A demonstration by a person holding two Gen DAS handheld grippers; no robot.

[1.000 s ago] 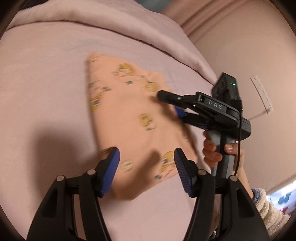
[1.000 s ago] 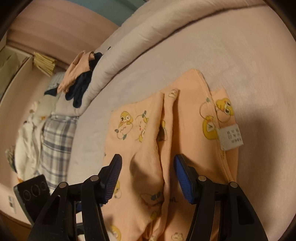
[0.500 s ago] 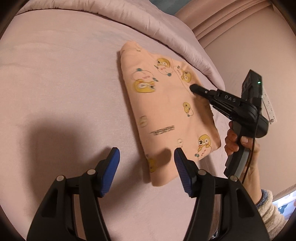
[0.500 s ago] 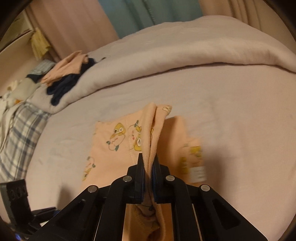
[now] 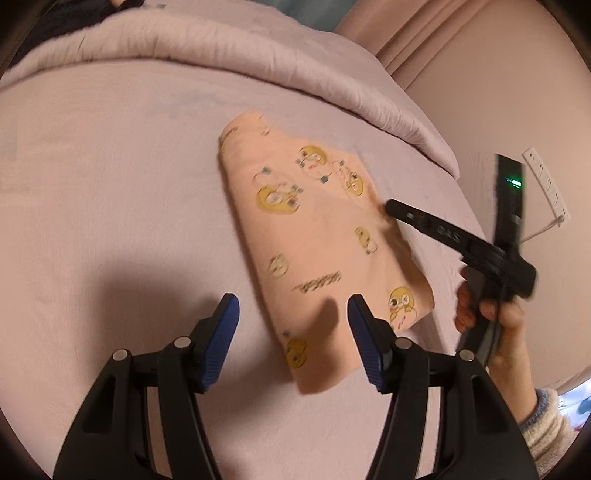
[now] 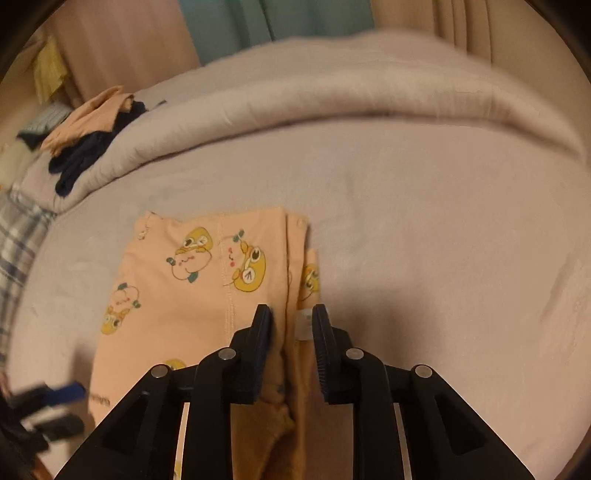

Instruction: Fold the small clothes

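1. Bed (image 5: 110, 192): pale pink sheet, takes up most of both views. Rolled duvet (image 6: 332, 103) runs along the far edge.
2. Curtains behind the bed: pink, with a teal panel (image 6: 236, 26) in the middle.
3. Clothes pile (image 6: 85, 140) at far left on the duvet end: peach piece on top of dark navy ones. Plaid fabric (image 6: 18, 236) below it at the left edge.
4. Garment (image 5: 317, 251): peach, yellow cartoon print, folded into a long strip, lies flat mid-bed. White label (image 6: 304, 325) shows at its right edge.
5. Left gripper (image 5: 291, 314): jaws released and wide, nothing between the pads, hangs above the garment's near end.
6. Right gripper (image 6: 290, 325): jaws opening, narrow gap. The garment's folded right edge lies under the gap; pads don't press it. A hand (image 5: 491, 317) holds its grip.
7. Power strip (image 5: 546, 181) on the wall at right, white, cord attached.
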